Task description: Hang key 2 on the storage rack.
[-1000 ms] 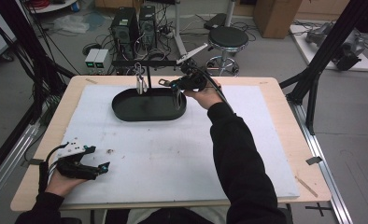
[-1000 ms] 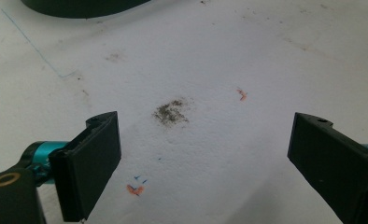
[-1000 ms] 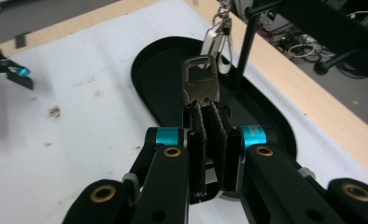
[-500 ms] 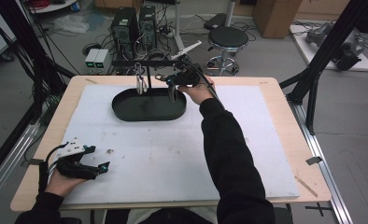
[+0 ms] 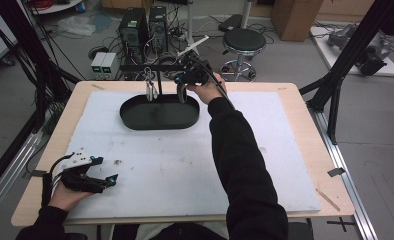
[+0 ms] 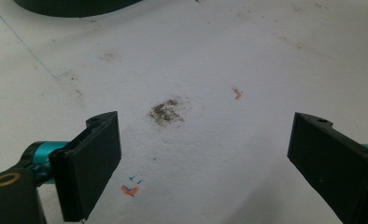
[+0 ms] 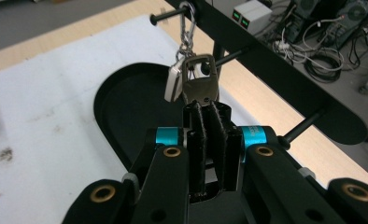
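Right gripper view: the right gripper (image 7: 209, 116) has its jaws pressed together, pinching one key (image 7: 200, 86) whose blade is hidden between them. Just beyond the fingertips, one white tag (image 7: 173, 84) hangs from one carabiner (image 7: 187, 21). Left gripper (image 6: 201, 154) jaws spread, holding nothing.

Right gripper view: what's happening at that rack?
A person works two handheld grippers at a table. The right gripper is shut on a key-shaped tag of a bunch that hangs by a carabiner from a peg of the black rack, above the black oval tray. The left gripper rests open over the white mat near the table's front corner, holding nothing.
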Available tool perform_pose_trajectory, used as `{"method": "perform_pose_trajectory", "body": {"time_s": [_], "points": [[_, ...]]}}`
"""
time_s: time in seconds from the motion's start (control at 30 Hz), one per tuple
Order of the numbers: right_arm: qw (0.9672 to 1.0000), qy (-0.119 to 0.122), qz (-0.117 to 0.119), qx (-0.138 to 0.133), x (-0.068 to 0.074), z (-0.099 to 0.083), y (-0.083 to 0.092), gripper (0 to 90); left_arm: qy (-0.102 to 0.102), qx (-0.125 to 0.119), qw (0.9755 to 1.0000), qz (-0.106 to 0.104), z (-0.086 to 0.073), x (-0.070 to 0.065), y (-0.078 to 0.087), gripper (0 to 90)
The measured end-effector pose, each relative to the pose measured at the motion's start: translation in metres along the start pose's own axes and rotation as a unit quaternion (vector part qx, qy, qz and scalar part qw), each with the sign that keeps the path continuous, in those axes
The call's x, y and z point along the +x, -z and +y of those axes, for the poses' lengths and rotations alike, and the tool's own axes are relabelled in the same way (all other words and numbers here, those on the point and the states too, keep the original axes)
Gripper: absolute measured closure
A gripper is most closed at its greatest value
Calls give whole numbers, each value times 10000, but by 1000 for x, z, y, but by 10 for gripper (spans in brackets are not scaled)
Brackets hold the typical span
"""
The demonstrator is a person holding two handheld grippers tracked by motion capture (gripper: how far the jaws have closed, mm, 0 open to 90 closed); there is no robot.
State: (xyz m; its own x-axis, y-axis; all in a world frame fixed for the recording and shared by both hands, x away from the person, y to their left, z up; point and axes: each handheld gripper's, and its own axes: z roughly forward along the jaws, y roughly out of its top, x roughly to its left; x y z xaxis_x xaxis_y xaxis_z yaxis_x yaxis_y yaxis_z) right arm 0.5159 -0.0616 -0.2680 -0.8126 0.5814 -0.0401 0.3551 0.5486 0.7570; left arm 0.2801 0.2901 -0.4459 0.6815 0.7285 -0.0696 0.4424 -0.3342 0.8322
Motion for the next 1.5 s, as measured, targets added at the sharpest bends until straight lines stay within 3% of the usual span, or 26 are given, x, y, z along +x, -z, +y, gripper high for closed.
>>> {"method": "perform_pose_trajectory", "body": {"time_s": [0.33,0.5,0.67,0.9,1.07,1.2,1.33,1.43,1.5], "points": [[9994,33,-293,196,0,2,-17,853,56,-50,10000,-29,0,1,0,101],[9979,56,-557,316,1,5,-26,850,75,-68,9999,-19,0,2,0,101],[9979,-156,-573,270,0,5,-34,848,54,-57,10000,-17,0,2,0,101],[9958,-291,-831,267,0,5,-43,844,70,-61,10000,-18,0,2,0,101],[9952,-622,-754,19,-4,4,-45,839,73,-63,10000,-16,0,2,-1,101],[9944,-796,-697,-3,-6,3,-46,824,67,-61,10000,-10,0,2,0,101],[9936,-937,-613,-139,-4,2,-44,691,78,-83,9999,3,0,2,1,101],[9941,-820,-702,-105,5,2,-41,568,78,-90,9999,8,0,2,1,101],[9947,-802,-623,-135,10,1,-39,492,77,-92,9999,10,0,1,1,101]]}}
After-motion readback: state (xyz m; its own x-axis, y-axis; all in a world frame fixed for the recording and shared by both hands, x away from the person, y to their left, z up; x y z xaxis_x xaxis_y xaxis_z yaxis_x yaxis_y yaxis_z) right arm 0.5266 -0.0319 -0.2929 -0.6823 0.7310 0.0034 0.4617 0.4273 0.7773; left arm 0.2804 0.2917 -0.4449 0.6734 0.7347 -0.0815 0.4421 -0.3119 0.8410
